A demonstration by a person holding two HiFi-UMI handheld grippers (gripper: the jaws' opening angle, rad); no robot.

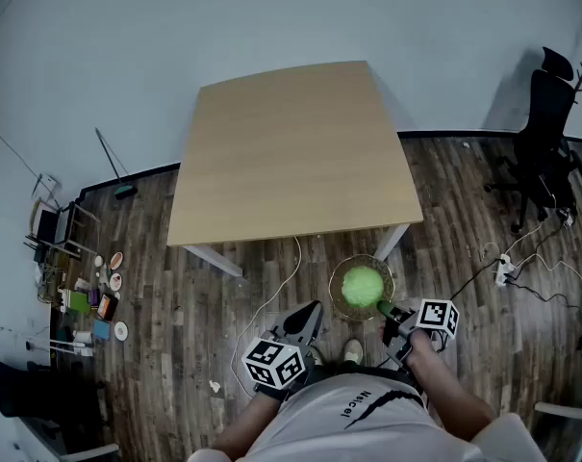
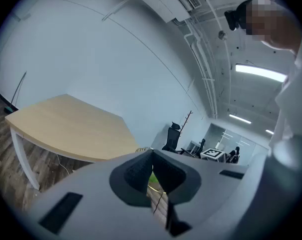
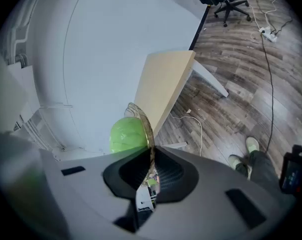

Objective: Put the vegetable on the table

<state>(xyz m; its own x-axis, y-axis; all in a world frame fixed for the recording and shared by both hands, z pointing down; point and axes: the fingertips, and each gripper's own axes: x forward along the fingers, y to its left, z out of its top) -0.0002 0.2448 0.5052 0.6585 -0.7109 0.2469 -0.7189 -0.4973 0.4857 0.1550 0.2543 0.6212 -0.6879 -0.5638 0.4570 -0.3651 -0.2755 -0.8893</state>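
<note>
Above the wooden floor, just short of the worktop's near edge, the round green vegetable sits in a shallow clear bowl. The right hand-held gripper carries that bowl, its jaws pinched on the thin rim. The left hand-held gripper hangs nearby with its jaws pressed together on nothing.

The vegetable looks like a leafy head, probably fairly light but free to roll, since only the bowl's curve keeps it in place. The bowl seems stiff, smooth and likely breakable, and a one-sided pinch on a slick rim could let it tilt or slip. Keeping the bowl level matters. If the vegetable is taken out, a wide hold across its middle would suit its round shape, with gentle pressure because the outer leaves are likely to bruise.
</note>
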